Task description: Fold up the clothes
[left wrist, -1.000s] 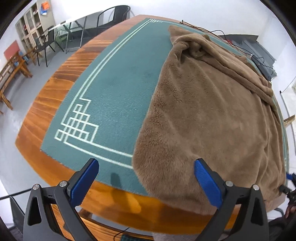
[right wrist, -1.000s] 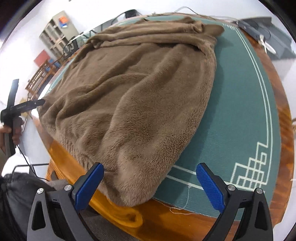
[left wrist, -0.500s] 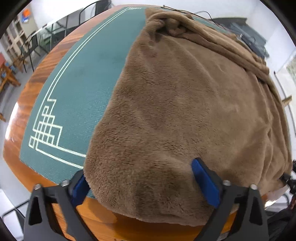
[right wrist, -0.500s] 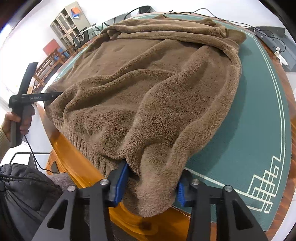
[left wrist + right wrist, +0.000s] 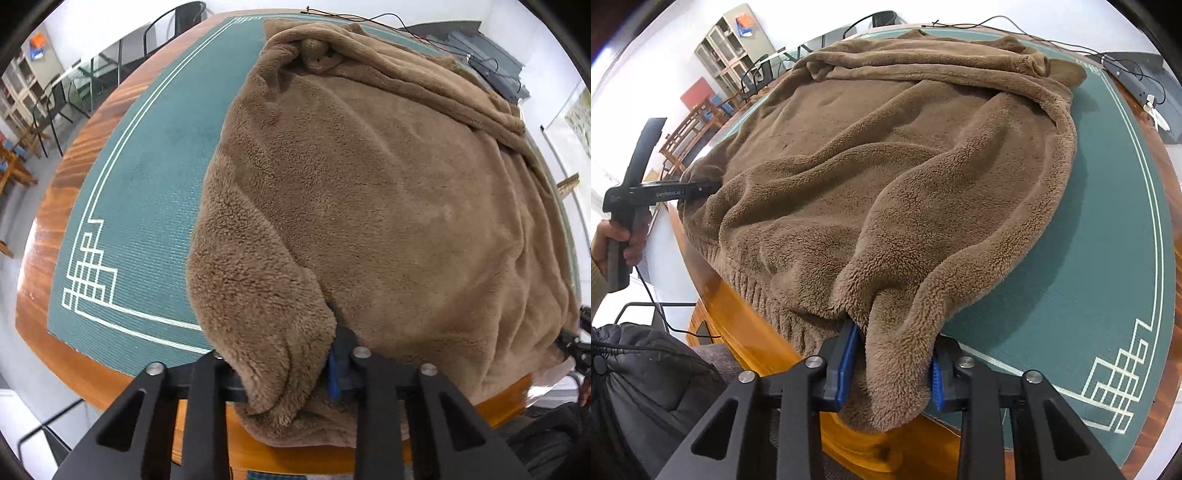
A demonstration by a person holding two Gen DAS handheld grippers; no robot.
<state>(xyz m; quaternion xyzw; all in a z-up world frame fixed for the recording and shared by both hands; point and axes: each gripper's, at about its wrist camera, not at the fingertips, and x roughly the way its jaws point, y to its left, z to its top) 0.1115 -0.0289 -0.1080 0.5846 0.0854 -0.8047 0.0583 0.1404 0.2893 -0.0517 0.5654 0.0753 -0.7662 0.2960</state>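
— Where is the sweater (image 5: 897, 155) lying?

— It is lying spread on the green mat (image 5: 1108, 258) of the tabletop (image 5: 48, 221), hem overhanging the near edge.

— And the tongs?

— The left tongs (image 5: 284, 373) and right tongs (image 5: 890, 369) are each pinching a hem corner. No finished fold is showing; the folding is remaining.

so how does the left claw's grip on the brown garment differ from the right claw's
The left claw holds the brown fleece garment at its near left corner, and fabric hides one blue pad. The right claw holds the near right corner, with both blue pads showing beside a narrower bunch. Both are shut on the hem over the wooden table edge.
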